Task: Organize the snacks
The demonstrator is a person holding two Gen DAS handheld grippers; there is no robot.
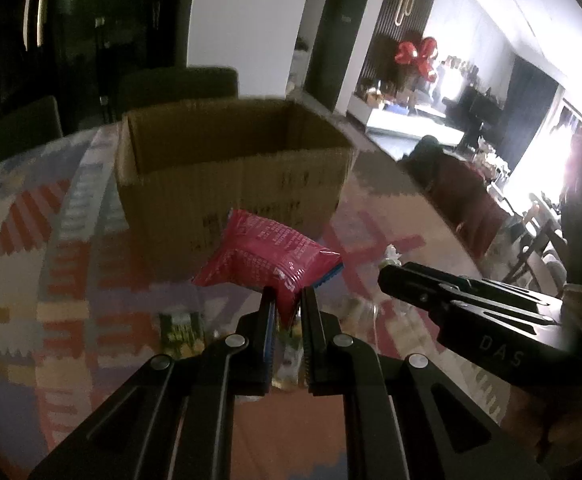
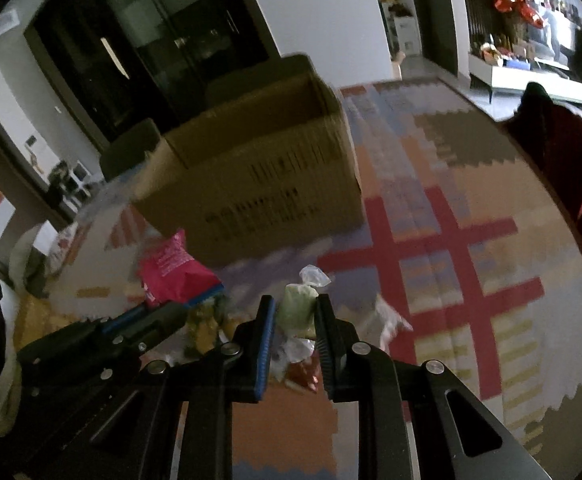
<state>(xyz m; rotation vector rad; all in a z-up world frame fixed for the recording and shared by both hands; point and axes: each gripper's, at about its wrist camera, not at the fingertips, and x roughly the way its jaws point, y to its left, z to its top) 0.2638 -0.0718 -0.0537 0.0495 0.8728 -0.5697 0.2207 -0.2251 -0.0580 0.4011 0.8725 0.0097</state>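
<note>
Left hand-held gripper [image 1: 289, 294] clamped on pink snack packet [image 1: 269, 258], right hand-held gripper [image 2: 295, 304] pinching small green wrapped snack [image 2: 299, 306], both raised above patterned table [image 2: 451, 240] before open cardboard box [image 1: 227, 168].

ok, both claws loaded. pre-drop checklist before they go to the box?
1. Left claw shut on pink packet: ok, corner pinch only.
2. Right claw shut on green wrapped snack: ok.
3. Cardboard box top open, upright: ok.
4. Room inside box: cannot tell, interior hidden.
5. Claws apart from each other: ok.
6. Loose snacks left on the patterned tablecloth: not ok, more to collect.
</note>
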